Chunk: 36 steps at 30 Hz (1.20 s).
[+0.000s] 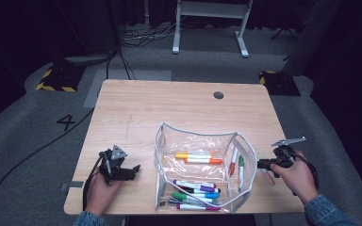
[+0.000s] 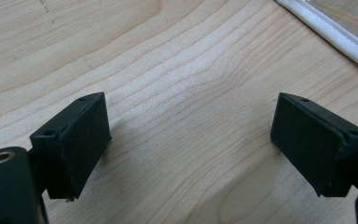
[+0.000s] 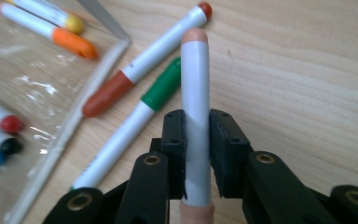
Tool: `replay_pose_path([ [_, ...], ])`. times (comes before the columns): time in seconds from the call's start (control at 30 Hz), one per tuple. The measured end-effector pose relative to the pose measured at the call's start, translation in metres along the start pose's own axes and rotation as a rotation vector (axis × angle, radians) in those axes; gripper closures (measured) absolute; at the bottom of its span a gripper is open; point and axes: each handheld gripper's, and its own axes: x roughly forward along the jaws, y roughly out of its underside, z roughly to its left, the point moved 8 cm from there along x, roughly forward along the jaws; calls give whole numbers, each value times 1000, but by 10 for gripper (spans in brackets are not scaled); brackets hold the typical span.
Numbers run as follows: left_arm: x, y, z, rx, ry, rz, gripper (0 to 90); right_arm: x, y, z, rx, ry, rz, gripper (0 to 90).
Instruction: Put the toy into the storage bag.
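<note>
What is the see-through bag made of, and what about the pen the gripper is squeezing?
The bag looks like clear, glossy soft plastic: the table grain shows through it, it crinkles and glints, and its edge has a white, perhaps fabric, trim. The pen in the right gripper looks like smooth, hard white plastic with a peach-coloured end, though the look alone cannot confirm that.

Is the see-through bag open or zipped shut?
Open. The clear pouch has its white-edged mouth spread wide, with markers lying inside.
</note>
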Motion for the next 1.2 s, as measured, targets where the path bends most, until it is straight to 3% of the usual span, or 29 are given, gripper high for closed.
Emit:
replay_pose_path([
  [0.23,0,0,0,0,0,0,119,-39,-18,10,-15,-56,-90,766],
  [0.57,0,0,0,0,0,0,119,-79,-37,30,-71,-93,-165,766],
  [0.77,0,0,0,0,0,0,119,-105,-55,56,-127,-141,-217,766],
  [1.2,0,0,0,1,0,1,119,-135,-83,119,-298,-202,-226,766],
])
